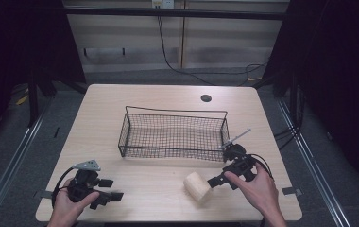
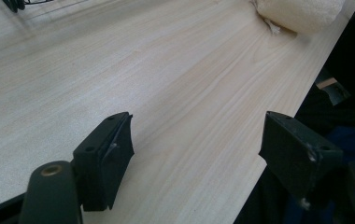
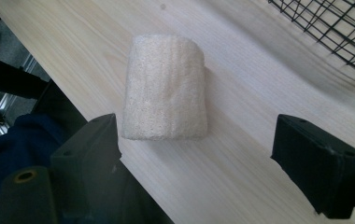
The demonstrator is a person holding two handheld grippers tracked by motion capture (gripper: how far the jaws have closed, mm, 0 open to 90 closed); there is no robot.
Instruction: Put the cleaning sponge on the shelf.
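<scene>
A cream, rough-textured roll lies on its side on the wooden table near the front edge, and in the right gripper view the roll lies just beyond the jaw tips. My right gripper is held low just right of the roll, pointing at it, jaws wide apart with nothing between them. My left gripper rests at the front left of the table, open and empty, aimed along the table toward the roll.
A black wire basket stands in the middle of the table, behind the roll and just behind my right gripper. A round cable hole lies at the table's far side. The table's front edge runs close to both grippers.
</scene>
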